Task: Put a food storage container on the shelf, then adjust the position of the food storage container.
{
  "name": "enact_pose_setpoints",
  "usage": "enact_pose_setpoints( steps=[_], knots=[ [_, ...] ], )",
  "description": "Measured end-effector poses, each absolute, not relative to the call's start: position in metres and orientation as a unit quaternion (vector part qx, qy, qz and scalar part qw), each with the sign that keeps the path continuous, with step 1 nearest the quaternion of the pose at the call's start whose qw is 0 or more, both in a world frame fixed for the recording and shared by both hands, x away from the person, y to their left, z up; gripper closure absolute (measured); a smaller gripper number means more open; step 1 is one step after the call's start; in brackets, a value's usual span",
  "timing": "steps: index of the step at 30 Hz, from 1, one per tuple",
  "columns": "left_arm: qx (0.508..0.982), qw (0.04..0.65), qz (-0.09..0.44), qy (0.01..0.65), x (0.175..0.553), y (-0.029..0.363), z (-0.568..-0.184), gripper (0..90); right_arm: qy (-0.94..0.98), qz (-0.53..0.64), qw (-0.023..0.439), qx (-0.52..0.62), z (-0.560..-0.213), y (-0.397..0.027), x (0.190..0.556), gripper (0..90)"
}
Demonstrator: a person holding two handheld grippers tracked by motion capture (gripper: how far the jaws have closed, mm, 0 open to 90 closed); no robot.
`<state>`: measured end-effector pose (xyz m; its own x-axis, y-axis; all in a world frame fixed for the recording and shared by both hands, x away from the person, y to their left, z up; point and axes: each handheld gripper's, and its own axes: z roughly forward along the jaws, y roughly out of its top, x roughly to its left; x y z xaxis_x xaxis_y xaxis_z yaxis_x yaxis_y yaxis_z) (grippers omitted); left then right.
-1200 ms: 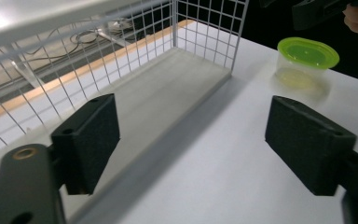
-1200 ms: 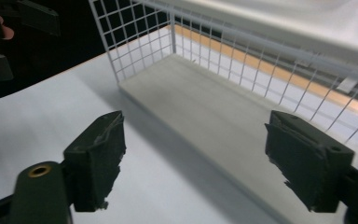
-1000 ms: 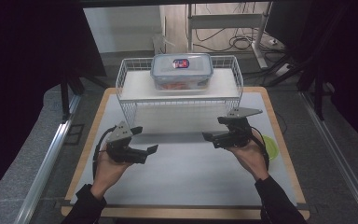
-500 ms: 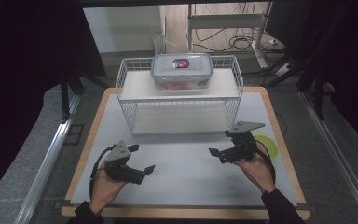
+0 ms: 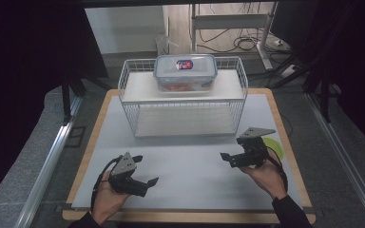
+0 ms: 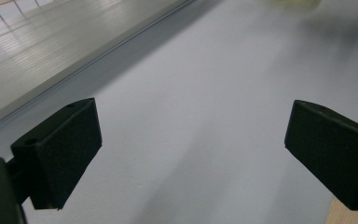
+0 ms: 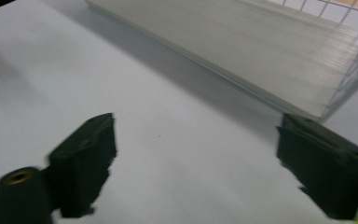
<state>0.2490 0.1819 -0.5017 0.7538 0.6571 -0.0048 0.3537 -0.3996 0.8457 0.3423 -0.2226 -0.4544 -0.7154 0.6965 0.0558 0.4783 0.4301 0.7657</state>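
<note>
My left gripper point(image 5: 145, 170) point(image 6: 191, 135) hovers low over the white mat point(image 5: 190, 161) near the table's front left, open with nothing between its pads. My right gripper point(image 5: 231, 149) point(image 7: 200, 154) is at the front right, also open and empty; its jaws have just been closing a little. A clear food box with a blue-rimmed lid point(image 5: 185, 71) stands on top of a white wire rack point(image 5: 183, 97) at the back middle, well away from both grippers. The rack's lower board point(image 7: 242, 51) point(image 6: 37, 46) lies ahead of each gripper.
A yellow-green disc point(image 5: 274, 145) lies on the mat just right of my right gripper. The mat sits on a wood-edged table point(image 5: 285, 137). Metal rails point(image 5: 43, 171) run along both sides, and cables lie on the floor behind.
Both hands have drawn back from the rack toward the near edge and sunk lower. The left went further toward the front left; the right slid to the right.
</note>
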Motion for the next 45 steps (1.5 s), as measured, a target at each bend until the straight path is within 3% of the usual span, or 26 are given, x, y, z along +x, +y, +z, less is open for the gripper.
enact_pose_setpoints(
  steps=[2, 3, 6, 16, 24, 38, 45],
  knots=[
    [0.822, 0.450, 0.171, 0.304, 0.248, 0.180, -0.504, 4.6, 0.828, 0.407, 0.127, 0.364, -0.453, -0.230, 0.344, 32.3],
    [0.823, 0.448, 0.174, 0.302, 0.247, 0.180, -0.505, 4.6, 0.828, 0.407, 0.127, 0.364, -0.453, -0.230, 0.344, 32.3],
    [0.826, 0.442, 0.179, 0.301, 0.247, 0.179, -0.507, 5.3, 0.831, 0.398, 0.131, 0.366, -0.453, -0.235, 0.344, 46.3],
    [0.819, 0.451, 0.171, 0.311, 0.250, 0.183, -0.512, 2.1, 0.815, 0.395, 0.140, 0.400, -0.449, -0.252, 0.348, 57.7],
    [0.821, 0.447, 0.171, 0.310, 0.252, 0.182, -0.515, 1.7, 0.800, 0.378, 0.175, 0.432, -0.448, -0.283, 0.353, 87.8],
    [0.820, 0.449, 0.161, 0.318, 0.254, 0.183, -0.518, 1.0, 0.743, 0.349, 0.233, 0.521, -0.449, -0.354, 0.358, 89.7],
    [0.824, 0.440, 0.160, 0.318, 0.254, 0.182, -0.519, 1.2, 0.741, 0.324, 0.238, 0.538, -0.457, -0.364, 0.360, 89.7]
  ],
)
